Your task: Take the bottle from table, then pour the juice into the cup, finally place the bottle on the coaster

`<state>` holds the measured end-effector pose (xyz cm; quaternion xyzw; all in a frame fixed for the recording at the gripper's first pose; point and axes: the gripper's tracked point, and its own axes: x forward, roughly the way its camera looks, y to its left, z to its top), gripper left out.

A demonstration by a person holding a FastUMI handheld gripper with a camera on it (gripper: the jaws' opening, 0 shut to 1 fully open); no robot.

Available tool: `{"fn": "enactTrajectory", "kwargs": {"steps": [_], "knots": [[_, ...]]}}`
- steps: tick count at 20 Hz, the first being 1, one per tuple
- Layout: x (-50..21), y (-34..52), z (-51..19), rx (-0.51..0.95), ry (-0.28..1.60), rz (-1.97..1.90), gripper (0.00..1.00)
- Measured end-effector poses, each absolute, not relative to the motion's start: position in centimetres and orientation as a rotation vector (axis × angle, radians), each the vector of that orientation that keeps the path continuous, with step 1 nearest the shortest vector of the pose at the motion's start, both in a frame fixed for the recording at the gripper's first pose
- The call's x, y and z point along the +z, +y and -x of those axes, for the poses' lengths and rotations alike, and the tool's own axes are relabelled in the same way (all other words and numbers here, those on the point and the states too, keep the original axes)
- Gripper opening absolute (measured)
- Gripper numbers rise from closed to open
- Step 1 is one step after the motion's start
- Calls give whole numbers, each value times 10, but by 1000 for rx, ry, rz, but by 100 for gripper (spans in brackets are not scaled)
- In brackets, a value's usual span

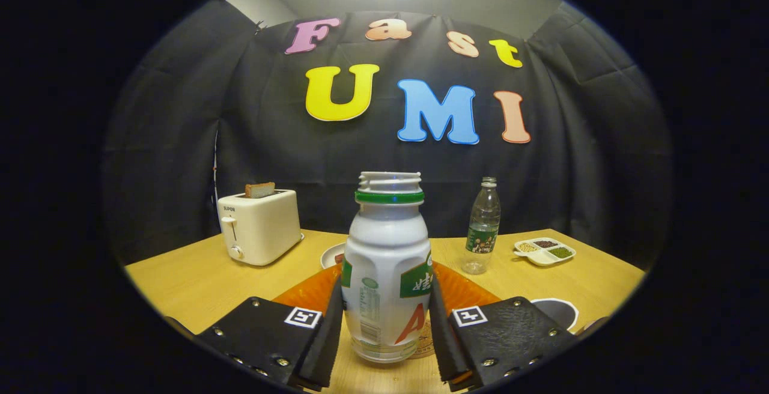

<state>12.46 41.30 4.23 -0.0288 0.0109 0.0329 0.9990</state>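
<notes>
A white juice bottle (386, 262) with a green neck ring and an uncapped mouth stands upright between my fingers. My gripper (386, 316) is shut on the bottle, one finger pressing each side of its lower body. Just behind the bottle's base on the right, the edge of a round brownish coaster (425, 343) peeks out; I cannot tell whether the bottle rests on it. The cup (557, 310), white-rimmed with a dark inside, sits on the table just beyond my right finger.
An orange ribbed plate (462, 293) lies behind the bottle, a small white dish (332, 255) beyond it. Farther back stand a cream toaster (258, 226) holding toast, a clear water bottle (482, 227) and a divided snack tray (544, 251) on the wooden table (192, 286).
</notes>
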Motion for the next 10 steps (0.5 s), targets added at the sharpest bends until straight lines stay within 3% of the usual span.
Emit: {"fn": "enactTrajectory", "kwargs": {"steps": [10], "knots": [[20,396,-159,55,19,82,64]]}}
